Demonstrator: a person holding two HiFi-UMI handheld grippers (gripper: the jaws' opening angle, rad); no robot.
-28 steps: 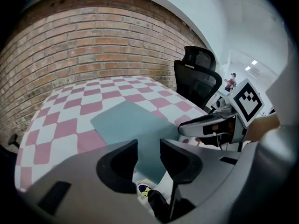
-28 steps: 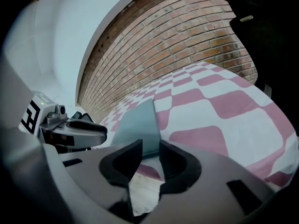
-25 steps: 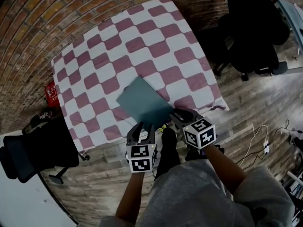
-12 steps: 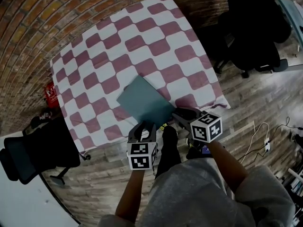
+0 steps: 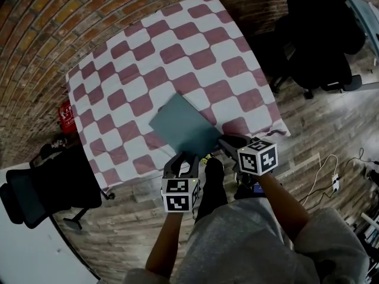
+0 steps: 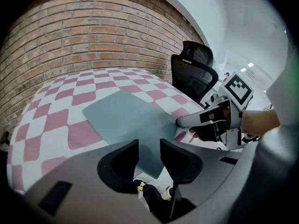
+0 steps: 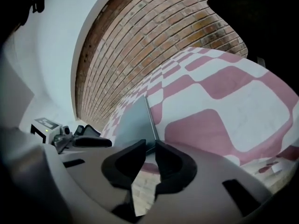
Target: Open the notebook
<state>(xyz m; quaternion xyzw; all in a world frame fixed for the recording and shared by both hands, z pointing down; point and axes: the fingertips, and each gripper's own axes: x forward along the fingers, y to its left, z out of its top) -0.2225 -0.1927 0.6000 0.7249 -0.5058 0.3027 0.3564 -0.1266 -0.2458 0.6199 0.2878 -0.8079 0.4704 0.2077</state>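
A closed teal notebook [image 5: 183, 126] lies flat on the red-and-white checked table [image 5: 136, 58], near its front edge and turned at an angle. My left gripper [image 5: 181, 158] hovers open just off the table's front edge, below the notebook's near corner, with nothing between its fingers. In the left gripper view the notebook [image 6: 126, 113] lies right ahead of the jaws. My right gripper [image 5: 228, 141] is at the notebook's right corner, jaws nearly together. In the right gripper view the notebook's corner [image 7: 133, 122] sits at the tips; no grip on the cover shows.
A black office chair [image 5: 320, 46] stands to the table's right and another [image 5: 41, 188] at the lower left. A red object [image 5: 66, 117] sits by the brick wall. Cables [image 5: 323, 176] lie on the wooden floor. The person's shoe [image 5: 212, 170] is between the grippers.
My right gripper has turned and slid in to the notebook's right corner, and its jaws have narrowed. The left gripper has barely moved. The notebook stays flat and closed.
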